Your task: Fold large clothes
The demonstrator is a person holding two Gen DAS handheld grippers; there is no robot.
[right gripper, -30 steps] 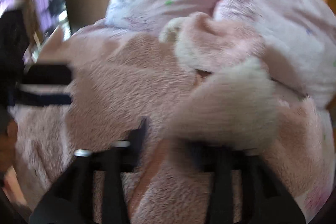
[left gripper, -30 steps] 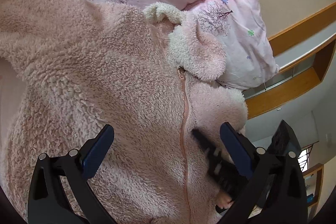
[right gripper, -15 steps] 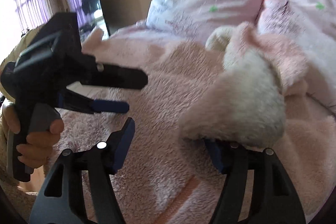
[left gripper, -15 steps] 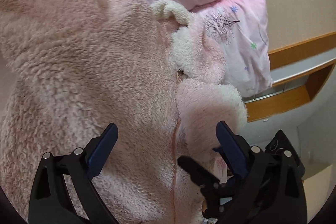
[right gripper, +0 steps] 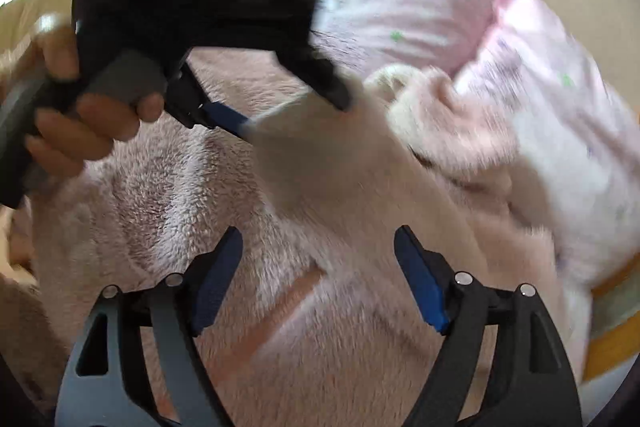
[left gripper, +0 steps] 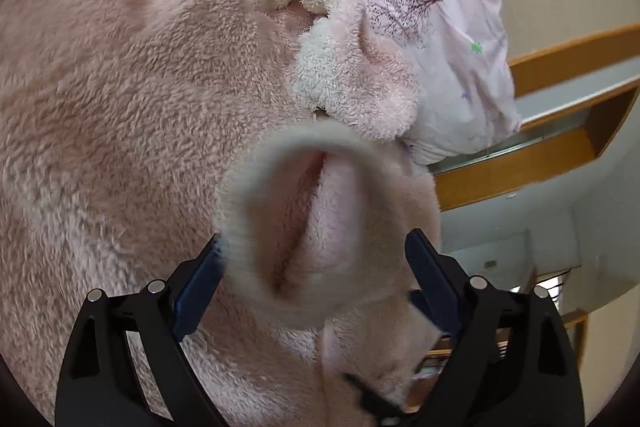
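Observation:
A fluffy pink fleece garment (left gripper: 140, 107) lies spread over the bed, its hood with cream ears (left gripper: 352, 75) towards the pillows. One sleeve is raised, and its cream-trimmed cuff (left gripper: 248, 187) faces the left wrist camera. My left gripper (left gripper: 314, 239) is closing its jaws around this cuff; fabric fills the gap and touches both pads. In the blurred right wrist view the left gripper (right gripper: 296, 113) holds that sleeve end above the garment (right gripper: 160, 187). My right gripper (right gripper: 318, 233) hovers over the zip (right gripper: 292, 303), its jaws opening with nothing between them.
Two pink flowered pillows (left gripper: 452, 39) lie at the head of the bed behind the hood. A wooden ledge (left gripper: 560, 59) runs along the wall at the right. A person's hand (right gripper: 80, 123) grips the left gripper's handle at the upper left.
The right gripper brought the sleeve across to the left gripper, then opened and came off it. The cuff now stands between the left jaws, which have narrowed.

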